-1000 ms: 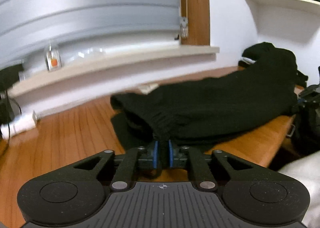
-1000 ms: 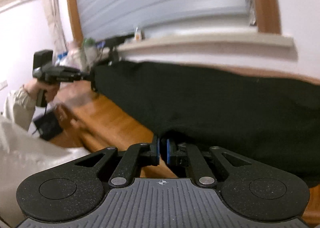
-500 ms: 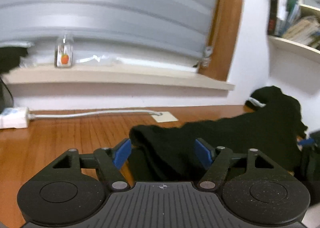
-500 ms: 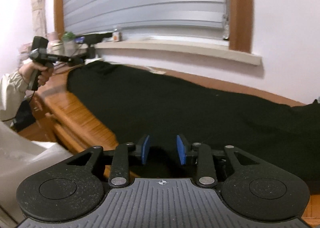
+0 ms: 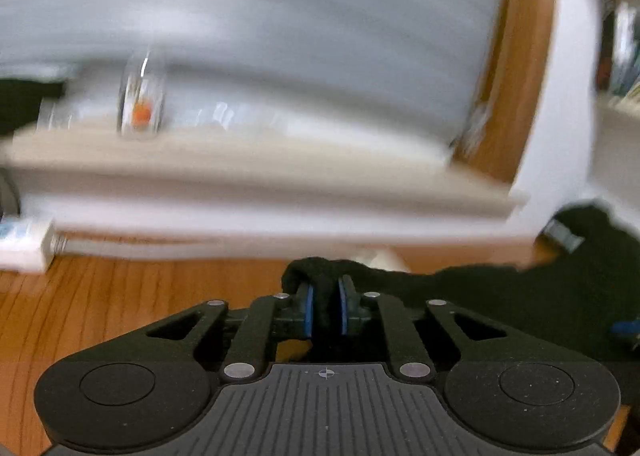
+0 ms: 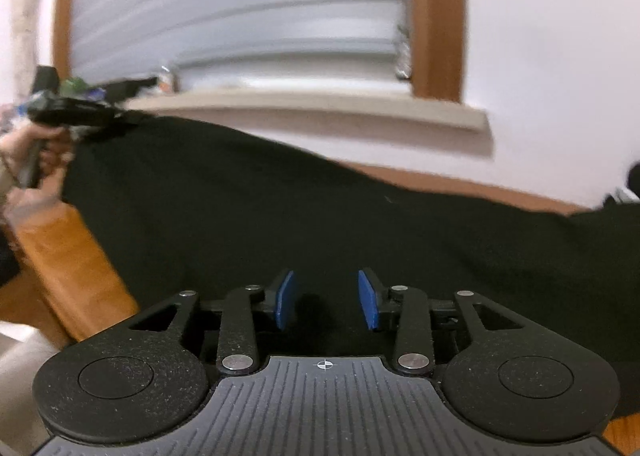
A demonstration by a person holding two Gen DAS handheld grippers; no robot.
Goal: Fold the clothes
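Two grippers, one black garment (image 6: 320,216), one wooden worktop (image 5: 120,316).

Item 1, left gripper (image 5: 325,310): half a second ago its fingers stood wide on either side of a dark fold; they have just been closing and now pinch a bunched ridge of knit cloth between the blue pads. Narrow gap, filled with fabric. From the right wrist view the same gripper (image 6: 100,118) sits at the garment's far left corner, a hand (image 6: 32,176) gripping its handle. Background streaked with blur, so the view is swinging.

Item 2, right gripper (image 6: 326,298): a second ago nearly closed; its fingers have just been opening and now stand moderately apart, pads clear of the cloth, which lies directly beneath and between them. Nothing held.

Item 3, garment: spread long across the worktop below the windowsill (image 6: 320,108), one end at the left gripper, the near hem under the right. In the left view it trails away to the right (image 5: 520,304).

Reading: one corner re-secured, the other let go. Likely a regrip between folds, with the right side yet to take its hold before the next fold can be carried over.
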